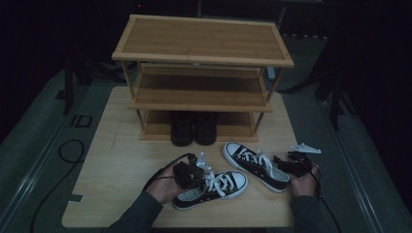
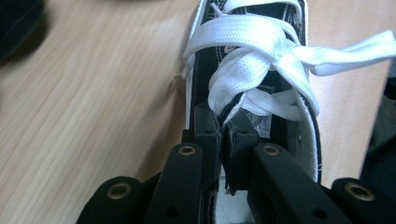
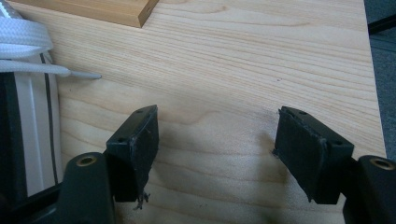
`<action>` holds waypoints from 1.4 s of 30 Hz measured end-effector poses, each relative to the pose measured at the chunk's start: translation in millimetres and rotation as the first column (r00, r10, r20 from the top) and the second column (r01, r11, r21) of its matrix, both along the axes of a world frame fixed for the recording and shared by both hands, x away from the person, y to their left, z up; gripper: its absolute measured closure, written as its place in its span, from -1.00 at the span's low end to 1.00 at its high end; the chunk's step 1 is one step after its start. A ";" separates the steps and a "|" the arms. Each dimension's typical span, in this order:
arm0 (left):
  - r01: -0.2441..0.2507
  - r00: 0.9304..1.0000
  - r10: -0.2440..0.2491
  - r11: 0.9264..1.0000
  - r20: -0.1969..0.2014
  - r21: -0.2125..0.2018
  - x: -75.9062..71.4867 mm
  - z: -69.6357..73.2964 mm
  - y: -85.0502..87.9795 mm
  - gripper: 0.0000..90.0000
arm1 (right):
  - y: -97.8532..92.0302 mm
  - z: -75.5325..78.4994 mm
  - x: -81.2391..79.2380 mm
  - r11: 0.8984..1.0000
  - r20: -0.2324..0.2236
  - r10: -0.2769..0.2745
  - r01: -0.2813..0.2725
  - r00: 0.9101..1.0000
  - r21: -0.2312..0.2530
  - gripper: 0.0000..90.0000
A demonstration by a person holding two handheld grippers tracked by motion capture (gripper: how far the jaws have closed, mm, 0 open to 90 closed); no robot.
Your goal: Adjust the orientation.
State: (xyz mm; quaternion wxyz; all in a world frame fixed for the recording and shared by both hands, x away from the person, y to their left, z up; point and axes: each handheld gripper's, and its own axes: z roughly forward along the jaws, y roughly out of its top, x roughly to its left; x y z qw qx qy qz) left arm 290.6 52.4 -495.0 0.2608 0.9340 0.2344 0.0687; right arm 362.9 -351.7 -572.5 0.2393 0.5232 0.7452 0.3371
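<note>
Two black-and-white sneakers lie on the wooden table [image 1: 114, 160] in front of a shoe rack. My left gripper [image 1: 194, 171] sits over the near sneaker [image 1: 228, 183]. In the left gripper view the gripper [image 2: 224, 125] is shut on the thin black canvas edge of that sneaker [image 2: 289, 116], just below its white laces [image 2: 252, 70]. My right gripper [image 1: 285, 164] rests by the heel of the other sneaker [image 1: 252, 162]. In the right gripper view the gripper [image 3: 217, 135] stands open over bare wood, with that sneaker's side [image 3: 28, 121] at the left.
A three-shelf bamboo shoe rack [image 1: 201, 41] stands at the back of the table, and its base corner [image 3: 93, 9] lies ahead of the right gripper. A pair of black boots [image 1: 194, 128] sits on its bottom shelf. Cables trail off the table's left side.
</note>
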 end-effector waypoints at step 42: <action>-0.236 0.971 0.238 0.964 -0.002 -0.121 18.7 4.4 78.3 0.38 | 0.0 0.0 0.0 1.000 0.000 0.001 -0.001 1.000 0.000 -0.33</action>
